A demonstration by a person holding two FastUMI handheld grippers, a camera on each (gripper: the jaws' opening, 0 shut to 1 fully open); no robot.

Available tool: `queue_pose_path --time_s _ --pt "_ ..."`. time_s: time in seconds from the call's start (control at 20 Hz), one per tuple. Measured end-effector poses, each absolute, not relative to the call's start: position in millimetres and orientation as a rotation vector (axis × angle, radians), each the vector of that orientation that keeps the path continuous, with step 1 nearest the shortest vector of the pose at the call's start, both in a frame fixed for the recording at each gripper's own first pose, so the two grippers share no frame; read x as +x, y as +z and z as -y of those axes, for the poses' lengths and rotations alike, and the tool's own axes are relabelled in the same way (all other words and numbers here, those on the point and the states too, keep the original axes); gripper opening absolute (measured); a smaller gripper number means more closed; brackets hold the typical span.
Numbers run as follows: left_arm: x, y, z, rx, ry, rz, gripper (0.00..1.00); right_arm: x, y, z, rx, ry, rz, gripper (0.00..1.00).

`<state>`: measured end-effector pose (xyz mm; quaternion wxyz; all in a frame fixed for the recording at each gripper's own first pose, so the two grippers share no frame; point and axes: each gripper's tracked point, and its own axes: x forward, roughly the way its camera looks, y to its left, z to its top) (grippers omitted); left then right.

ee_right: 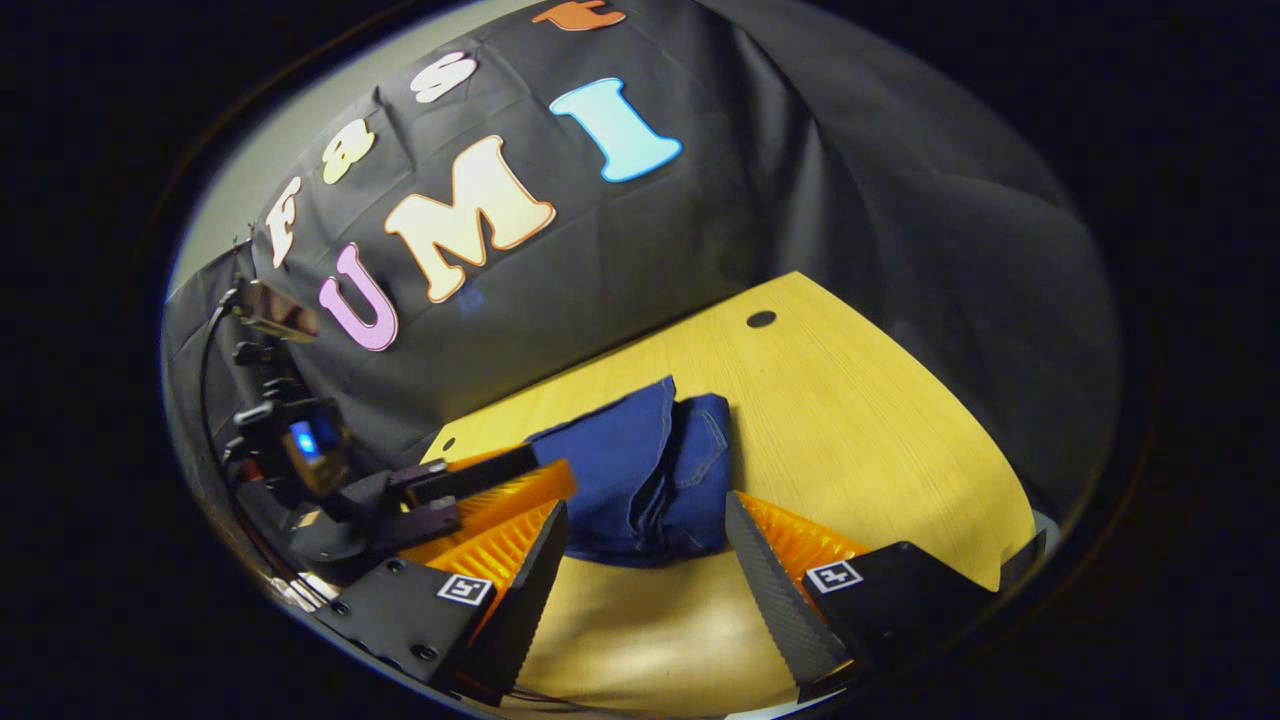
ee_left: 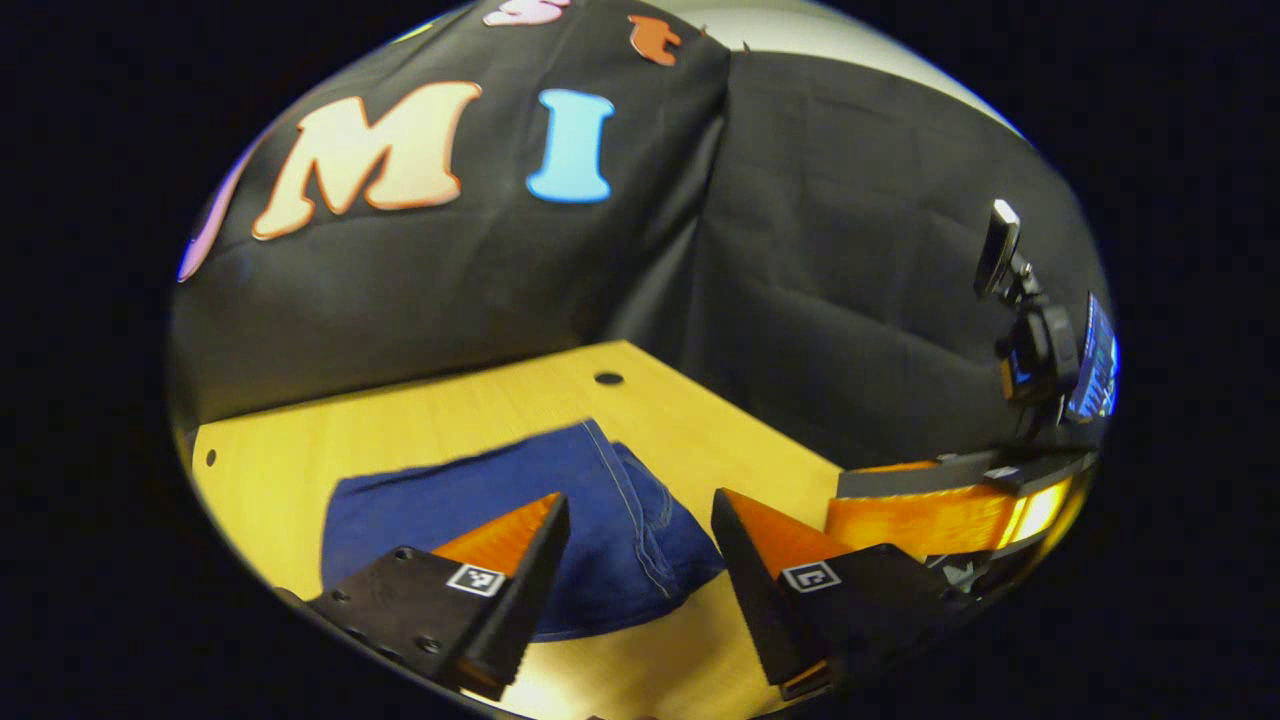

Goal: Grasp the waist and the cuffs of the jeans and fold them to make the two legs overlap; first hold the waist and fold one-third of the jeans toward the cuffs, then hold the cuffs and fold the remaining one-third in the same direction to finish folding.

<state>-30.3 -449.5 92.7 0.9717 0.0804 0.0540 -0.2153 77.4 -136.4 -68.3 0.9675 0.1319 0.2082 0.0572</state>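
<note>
The jeans lie folded in a compact bundle on the wooden tabletop, near its middle; in the right gripper view the jeans show layered folds with a seam on top. The left gripper hovers just short of the bundle, fingers apart, holding nothing; the right gripper likewise, fingers wide apart above bare tabletop; the left gripper also appears beside the jeans there.
</note>
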Motion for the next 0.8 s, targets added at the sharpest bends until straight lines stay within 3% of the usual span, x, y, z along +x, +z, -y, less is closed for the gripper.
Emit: queue_pose_path --time_s 0.15,0.5,0.75,0.8 --pt "-62.4 119.6 392.0 0.108 -0.357 -0.038 0.90 85.1 -42.1 107.7 0.279 0.142 -0.344 0.97" --pt "-107.3 123.6 257.9 0.071 -0.189 -0.042 0.88 85.5 -7.2 28.7 0.273 0.180 -0.229 0.98" --pt "-133.0 107.4 212.7 -0.002 -0.178 -0.084 0.89 73.4 -1.3 -16.4 0.238 0.196 -0.203 0.98" --pt "-135.1 108.1 208.7 -0.025 -0.174 -0.082 0.89 70.5 -1.1 -20.6 0.233 0.198 -0.201 0.92"
